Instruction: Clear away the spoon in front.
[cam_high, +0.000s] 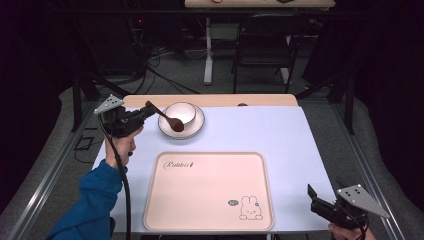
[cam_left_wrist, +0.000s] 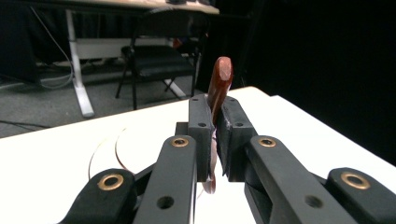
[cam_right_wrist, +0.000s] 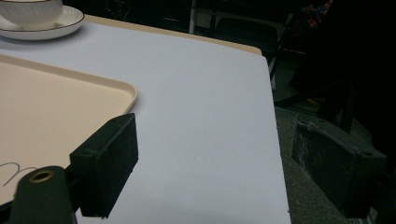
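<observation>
Two grippers on a white desk (cam_high: 280, 135). Left gripper (cam_high: 145, 114), far left, jaws closed on a brown spoon (cam_high: 167, 119) handle; spoon bowl rests over the plate (cam_high: 198, 125) rim beside the white bowl (cam_high: 182, 113). Right gripper (cam_high: 314, 196) at near right corner, jaws wide apart, holding nothing, just right of the pink tray (cam_high: 210, 190).

Black folding chair (cam_high: 264, 47) (beyond the table), floor cables (cam_high: 165, 75)
</observation>
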